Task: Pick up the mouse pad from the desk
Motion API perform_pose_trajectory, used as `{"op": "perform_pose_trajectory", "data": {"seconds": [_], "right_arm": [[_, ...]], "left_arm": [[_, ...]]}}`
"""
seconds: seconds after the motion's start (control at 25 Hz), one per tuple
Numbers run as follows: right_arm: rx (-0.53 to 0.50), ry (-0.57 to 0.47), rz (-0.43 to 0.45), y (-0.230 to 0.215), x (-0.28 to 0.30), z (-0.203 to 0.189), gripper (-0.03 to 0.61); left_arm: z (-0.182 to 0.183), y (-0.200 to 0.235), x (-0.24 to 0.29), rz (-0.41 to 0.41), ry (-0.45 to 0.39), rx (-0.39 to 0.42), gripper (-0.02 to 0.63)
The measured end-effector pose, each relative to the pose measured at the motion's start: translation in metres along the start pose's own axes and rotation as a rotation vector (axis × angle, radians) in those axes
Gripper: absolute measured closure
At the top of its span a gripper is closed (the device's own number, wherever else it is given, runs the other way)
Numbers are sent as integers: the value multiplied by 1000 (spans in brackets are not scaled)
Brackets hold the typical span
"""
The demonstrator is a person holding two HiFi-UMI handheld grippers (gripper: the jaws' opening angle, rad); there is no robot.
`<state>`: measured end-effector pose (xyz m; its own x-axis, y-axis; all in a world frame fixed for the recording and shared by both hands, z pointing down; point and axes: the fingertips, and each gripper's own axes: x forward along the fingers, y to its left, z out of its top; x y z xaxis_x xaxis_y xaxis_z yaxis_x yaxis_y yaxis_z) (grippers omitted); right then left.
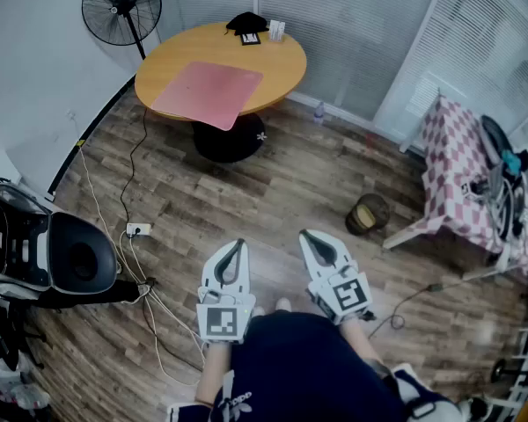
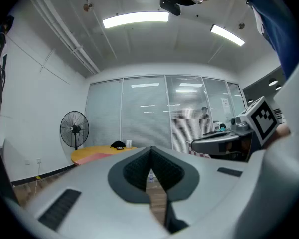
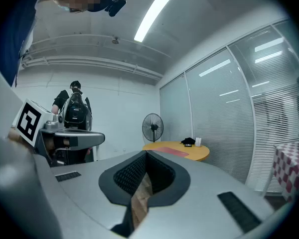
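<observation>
Pink mouse pad (image 1: 208,94) lies flat on desk (image 1: 282,60), corner seemingly overhanging.

Office room with a plank floor and glass walls

A brown plank floor (image 1: 273,200) fills the middle of the head view. At upper left a round wooden table (image 1: 286,60) and a black standing fan (image 1: 121,5) stand by a white wall (image 1: 26,77). Slatted blinds (image 1: 352,25) cover the glass along the top. A checked cloth (image 1: 453,161) drapes a table at right. Strip lights (image 2: 135,19) glow overhead.
</observation>
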<state>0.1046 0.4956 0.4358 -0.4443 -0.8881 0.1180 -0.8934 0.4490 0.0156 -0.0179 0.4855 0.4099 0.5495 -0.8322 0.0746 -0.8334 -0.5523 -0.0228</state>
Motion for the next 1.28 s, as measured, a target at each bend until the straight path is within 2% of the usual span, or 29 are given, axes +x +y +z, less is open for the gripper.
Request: {"op": "perform_pose_trajectory", "data": {"seconds": [0.52, 0.8, 1.16, 1.28], "right_arm": [[-15, -4, 13, -7, -2, 1, 577], [39, -73, 25, -24, -12, 4, 577], [-11, -22, 44, -40, -8, -6, 577], [-25, -2, 52, -47, 8, -8, 577]], "left_arm": [[-3, -7, 9, -5, 13, -1, 614], [-9, -20, 22, -6, 5, -7, 615], [-17, -19, 34, -5, 30, -98, 615], [-15, -13, 49, -9, 32, -98, 614]]}}
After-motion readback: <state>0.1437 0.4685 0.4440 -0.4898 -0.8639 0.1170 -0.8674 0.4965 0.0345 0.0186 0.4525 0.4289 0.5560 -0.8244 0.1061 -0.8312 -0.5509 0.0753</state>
